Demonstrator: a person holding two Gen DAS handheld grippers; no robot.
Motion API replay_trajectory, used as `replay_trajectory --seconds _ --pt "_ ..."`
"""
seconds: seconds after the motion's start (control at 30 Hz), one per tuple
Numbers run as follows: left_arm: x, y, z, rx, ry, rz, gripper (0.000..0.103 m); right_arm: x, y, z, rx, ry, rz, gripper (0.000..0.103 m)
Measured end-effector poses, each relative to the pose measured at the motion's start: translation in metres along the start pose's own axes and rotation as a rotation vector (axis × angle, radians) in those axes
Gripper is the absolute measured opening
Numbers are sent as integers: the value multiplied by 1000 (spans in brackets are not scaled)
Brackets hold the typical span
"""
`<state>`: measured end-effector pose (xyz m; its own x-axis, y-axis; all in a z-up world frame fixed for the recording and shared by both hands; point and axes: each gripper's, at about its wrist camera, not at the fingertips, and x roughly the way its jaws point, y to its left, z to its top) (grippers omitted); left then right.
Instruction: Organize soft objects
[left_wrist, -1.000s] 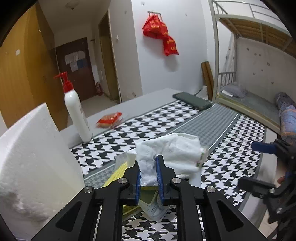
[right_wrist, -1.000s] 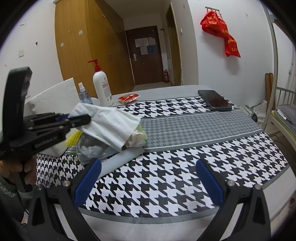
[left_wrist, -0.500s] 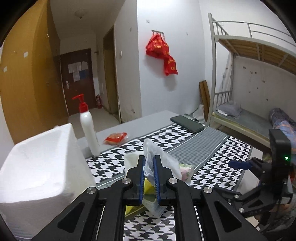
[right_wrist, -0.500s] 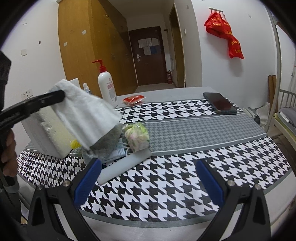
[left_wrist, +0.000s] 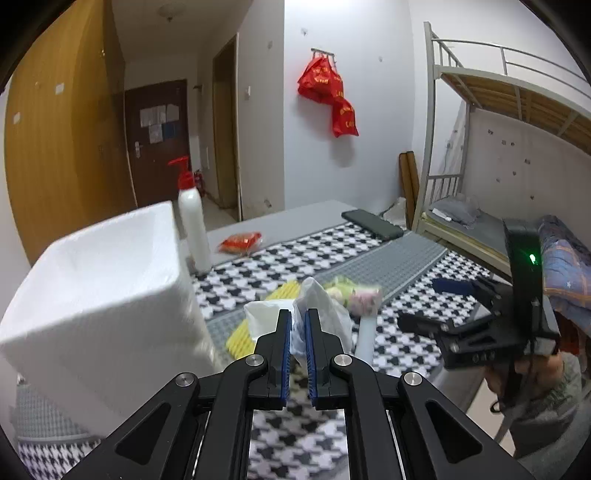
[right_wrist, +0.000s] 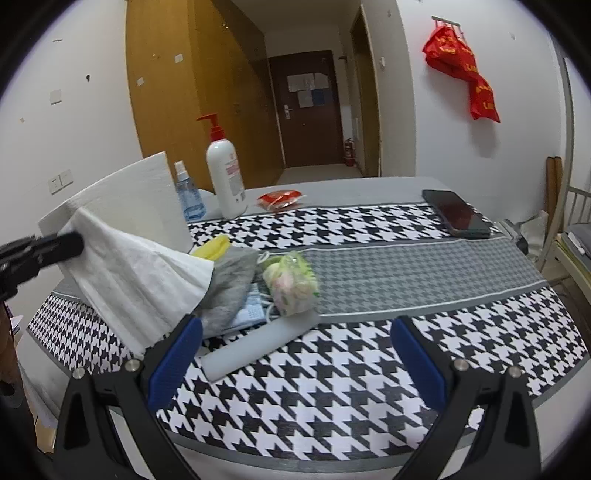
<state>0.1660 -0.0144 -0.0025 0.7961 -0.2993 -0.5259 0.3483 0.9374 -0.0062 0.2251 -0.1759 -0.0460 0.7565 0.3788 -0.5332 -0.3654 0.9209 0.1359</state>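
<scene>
Left claw (left_wrist: 296, 332): pressed tight on a fold of the white tissue (right_wrist: 136, 277), which hangs clear of the table (right_wrist: 369, 387).
Right claw (right_wrist: 295, 354): spread wide, empty, low at the near edge of the table.
Tissue, place: in the air at the left, just in front of the white foam box (left_wrist: 99, 295), above the left part of the pile.
Tissue, handling: looks very light, limp and easily torn; a pinch on a bunched fold seems safer than on a single edge.
Pile on the table: grey cloth (right_wrist: 229, 291), yellow item (right_wrist: 214, 245), blue face mask (right_wrist: 251, 310), floral soft bundle (right_wrist: 291, 288), pale grey roll (right_wrist: 258, 343), crowded together and touching.
Pile, handling: probably all soft and light; pulling one may drag its neighbours.
In the way: the foam box stands close at the left; pump bottle (right_wrist: 225, 177) and small spray bottle (right_wrist: 188, 195) just behind it.
Far off: red packet (right_wrist: 280, 197) and phone (right_wrist: 456, 214), well apart from the pile.
</scene>
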Motion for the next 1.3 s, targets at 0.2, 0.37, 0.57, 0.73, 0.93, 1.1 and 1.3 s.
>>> replay_trajectory --seconds 0.2,0.37,0.57,0.73,0.93,1.1,1.3 --pt "-12 2 -18 2 31 16 8 -2 3 -2 -9 1 16 103" --pt "-13 5 -30 -4 67 38 23 -4 7 -6 -13 9 24 103" --pt "-8 7 -47 -19 76 64 77 -6 10 -11 -24 27 26 103" --pt "12 -5 -58 37 145 26 80 -7 10 -15 -28 38 26 103" --pt "37 -14 -58 104 183 -30 80 -5 8 -14 -33 49 25 103" --pt "61 -9 -64 109 265 -18 80 6 5 -10 -40 77 17 103" --pt "72 -2 -70 82 323 -63 75 16 4 -5 -52 92 21 103"
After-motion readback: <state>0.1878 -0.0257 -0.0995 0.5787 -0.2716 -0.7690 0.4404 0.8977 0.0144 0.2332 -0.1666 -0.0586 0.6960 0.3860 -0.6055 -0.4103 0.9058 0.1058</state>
